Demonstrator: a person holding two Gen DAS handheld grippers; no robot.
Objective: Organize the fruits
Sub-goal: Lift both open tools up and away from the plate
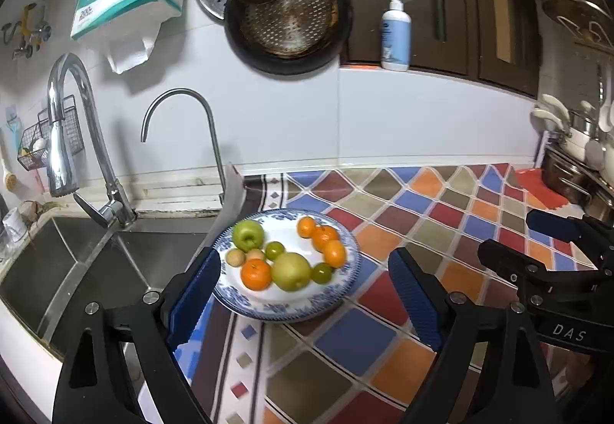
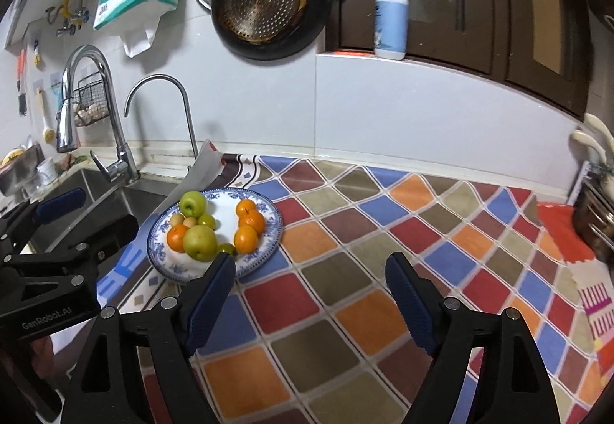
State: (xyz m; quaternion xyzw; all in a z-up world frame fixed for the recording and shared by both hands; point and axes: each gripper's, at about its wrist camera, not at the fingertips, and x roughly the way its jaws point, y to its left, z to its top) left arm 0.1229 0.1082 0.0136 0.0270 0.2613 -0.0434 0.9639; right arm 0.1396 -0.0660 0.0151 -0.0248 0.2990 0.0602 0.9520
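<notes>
Two black grippers with blue pads, left gripper and right gripper, jaws spread and holding nothing, round blue-and-white patterned plate of green apples and oranges at frame centre, on colourful diamond-patterned countertop mat, steel sink at left.

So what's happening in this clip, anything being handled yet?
Nothing is held yet. A person has both grippers open above the patterned counter mat. The left gripper faces the blue-and-white plate beside the sink, which carries oranges, a green apple, a larger yellow-green fruit and some small fruits. The right gripper hovers to the plate's right, over bare mat.
</notes>
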